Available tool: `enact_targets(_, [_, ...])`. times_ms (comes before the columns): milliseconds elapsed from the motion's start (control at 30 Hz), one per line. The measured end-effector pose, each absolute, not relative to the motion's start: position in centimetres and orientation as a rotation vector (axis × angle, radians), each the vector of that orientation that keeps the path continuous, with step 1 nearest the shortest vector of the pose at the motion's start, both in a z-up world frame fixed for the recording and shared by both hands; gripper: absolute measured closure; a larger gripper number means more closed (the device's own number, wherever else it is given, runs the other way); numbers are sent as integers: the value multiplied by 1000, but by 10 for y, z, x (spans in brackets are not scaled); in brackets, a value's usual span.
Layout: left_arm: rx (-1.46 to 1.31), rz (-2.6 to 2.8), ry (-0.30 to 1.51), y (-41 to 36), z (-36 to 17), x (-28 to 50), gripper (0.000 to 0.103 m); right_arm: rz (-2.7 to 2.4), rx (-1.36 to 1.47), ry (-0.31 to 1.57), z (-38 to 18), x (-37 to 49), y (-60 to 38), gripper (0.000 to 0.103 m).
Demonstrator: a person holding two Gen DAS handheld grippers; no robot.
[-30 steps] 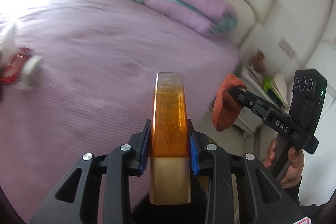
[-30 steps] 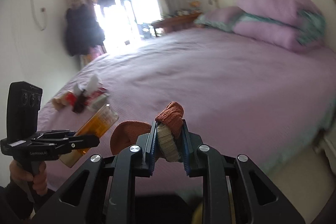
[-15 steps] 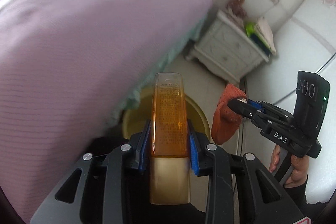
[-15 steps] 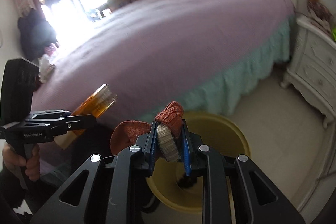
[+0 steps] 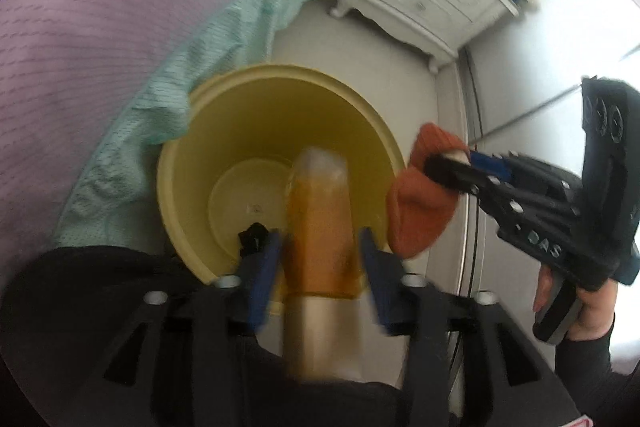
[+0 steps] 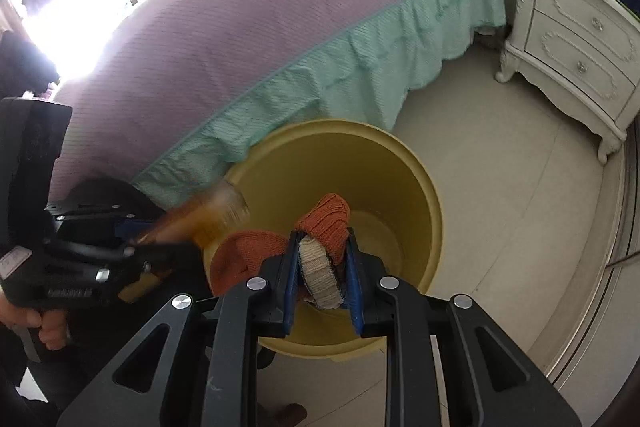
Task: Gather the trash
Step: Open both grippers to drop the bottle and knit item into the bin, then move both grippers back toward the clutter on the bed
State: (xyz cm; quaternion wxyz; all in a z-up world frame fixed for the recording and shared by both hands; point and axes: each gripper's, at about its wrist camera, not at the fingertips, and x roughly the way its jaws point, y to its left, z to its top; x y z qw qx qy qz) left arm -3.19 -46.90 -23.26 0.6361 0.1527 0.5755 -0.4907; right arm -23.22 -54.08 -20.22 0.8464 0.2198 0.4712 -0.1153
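Observation:
A yellow bin (image 5: 188,163) stands on the floor beside the bed; it also shows in the right wrist view (image 6: 428,195). My left gripper (image 5: 320,251) has its jaws spread, and the blurred orange tube with a gold cap (image 5: 320,219) sits between them over the bin, clear of both pads. A small black scrap (image 5: 252,237) lies inside the bin. My right gripper (image 6: 322,259) is shut on an orange and cream sock (image 6: 326,227) above the bin's rim. The sock shows in the left wrist view (image 5: 420,211).
The purple bed (image 6: 280,7) with its teal skirt (image 6: 360,67) touches the bin on the left. A white nightstand (image 6: 580,39) stands at the right on the pale tiled floor (image 6: 500,167).
Both grippers swung down from the bed to the bin. My left gripper's jaws have opened, and the orange tube is now blurred and loose between them.

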Motion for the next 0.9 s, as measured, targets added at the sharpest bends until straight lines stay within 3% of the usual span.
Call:
enact_targets(33, [358, -1136, 1317, -470, -231, -35, 42, -249, 464, 997, -204, -233, -542, 82])
enact_targets(133, [396, -1143, 1293, -481, -228, -44, 35, -264, 457, 1012, -207, -235, -546, 82])
enact_targets(500, [404, -1110, 1256, -483, -216, -37, 33, -268, 428, 1058, -221, -233, -546, 81])
enact_targets(667, [393, -1098, 1248, -481, -212, -34, 33, -235, 389, 1083, -225, -225, -537, 61])
enact_targets(900, [364, -1092, 1231, -474, -203, -30, 33, -240, 410, 1052, -213, -228, -539, 60])
